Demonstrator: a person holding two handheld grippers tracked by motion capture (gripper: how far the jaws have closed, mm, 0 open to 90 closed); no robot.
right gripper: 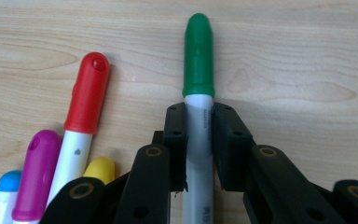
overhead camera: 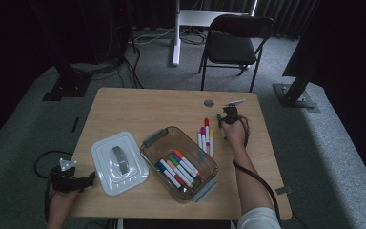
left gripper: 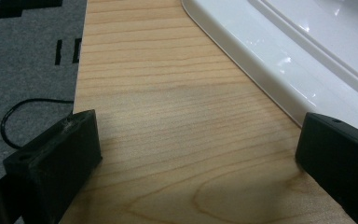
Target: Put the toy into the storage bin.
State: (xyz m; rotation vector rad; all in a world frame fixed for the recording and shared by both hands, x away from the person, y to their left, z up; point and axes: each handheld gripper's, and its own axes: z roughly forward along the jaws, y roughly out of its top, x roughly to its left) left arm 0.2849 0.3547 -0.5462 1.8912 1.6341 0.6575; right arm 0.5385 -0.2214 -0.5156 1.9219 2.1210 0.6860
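My right gripper [right gripper: 199, 123] is shut on the white barrel of a green-capped marker [right gripper: 198, 56], which lies on the wooden table [overhead camera: 138, 107] right of the other markers; in the high view this gripper [overhead camera: 228, 116] is at the table's right side and the green marker [overhead camera: 220, 119] pokes out beside it. Red [right gripper: 86, 91], purple [right gripper: 37, 175], yellow [right gripper: 100, 169] and blue [right gripper: 4, 189] markers lie just left of it. A clear bin [overhead camera: 179, 162] holds several markers. My left gripper [left gripper: 196, 154] is open over bare wood at the table's left front corner, beside the white lid [left gripper: 279, 60].
The white lid [overhead camera: 119, 162] with a grey handle lies left of the bin. A black folding chair [overhead camera: 233, 45] stands beyond the table's far edge. A small round grommet [overhead camera: 208, 103] sits near the far edge. Cables trail from both grippers.
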